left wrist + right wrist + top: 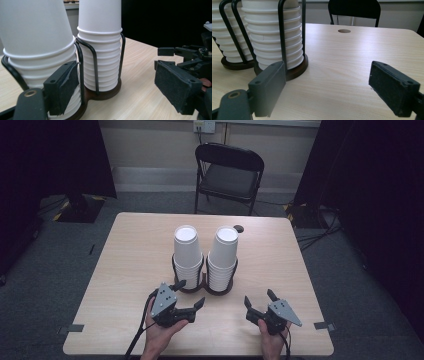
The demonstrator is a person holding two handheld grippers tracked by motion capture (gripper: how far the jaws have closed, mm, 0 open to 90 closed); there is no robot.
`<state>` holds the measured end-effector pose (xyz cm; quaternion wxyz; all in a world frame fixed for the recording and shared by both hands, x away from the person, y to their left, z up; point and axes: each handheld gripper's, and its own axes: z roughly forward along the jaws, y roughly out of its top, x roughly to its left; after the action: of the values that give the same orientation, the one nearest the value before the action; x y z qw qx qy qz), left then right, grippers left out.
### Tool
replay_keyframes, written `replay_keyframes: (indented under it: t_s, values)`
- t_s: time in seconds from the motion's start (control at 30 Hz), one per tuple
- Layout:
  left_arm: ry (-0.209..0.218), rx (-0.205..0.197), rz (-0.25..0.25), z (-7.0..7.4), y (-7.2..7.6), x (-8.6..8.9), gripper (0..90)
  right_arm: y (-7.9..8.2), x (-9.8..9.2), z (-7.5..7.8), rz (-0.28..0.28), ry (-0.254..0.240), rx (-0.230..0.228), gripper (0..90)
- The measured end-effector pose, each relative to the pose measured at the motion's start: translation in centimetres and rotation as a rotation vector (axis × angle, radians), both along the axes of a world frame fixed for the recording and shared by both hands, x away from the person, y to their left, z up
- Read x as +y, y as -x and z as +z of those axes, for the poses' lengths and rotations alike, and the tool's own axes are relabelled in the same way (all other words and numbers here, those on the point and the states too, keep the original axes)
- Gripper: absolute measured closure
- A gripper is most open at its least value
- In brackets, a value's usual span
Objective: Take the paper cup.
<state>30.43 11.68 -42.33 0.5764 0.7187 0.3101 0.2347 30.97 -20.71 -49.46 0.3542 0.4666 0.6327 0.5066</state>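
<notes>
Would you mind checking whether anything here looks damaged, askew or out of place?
Mostly tidy: both cup stacks stand upright in the wire holder. One oddity: the pad on the left gripper looks frayed and peeling along its edge.

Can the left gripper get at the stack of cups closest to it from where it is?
Probably yes. The left gripper sits right beside the left cup stack with jaws open and nothing between them; only the black wire holder wraps the lower cups.

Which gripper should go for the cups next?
Probably left. The left gripper sits open right beside the left cup stack; the right gripper stands farther off.
</notes>
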Motion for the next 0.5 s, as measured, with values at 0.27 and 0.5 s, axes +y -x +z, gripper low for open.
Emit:
replay_keyframes:
  t_s: [0.27, 0.5]
  values:
    - [0.026, -0.028, -0.015, 1.2, -0.4, -0.8, 16.9, 0.0, 0.0, 0.0, 0.0, 0.0, -0.002, 14.0]
    - [0.021, -0.041, -0.019, 1.9, -0.8, -1.5, 16.0, 0.1, 0.0, 0.0, -0.005, 0.002, -0.009, 14.3]
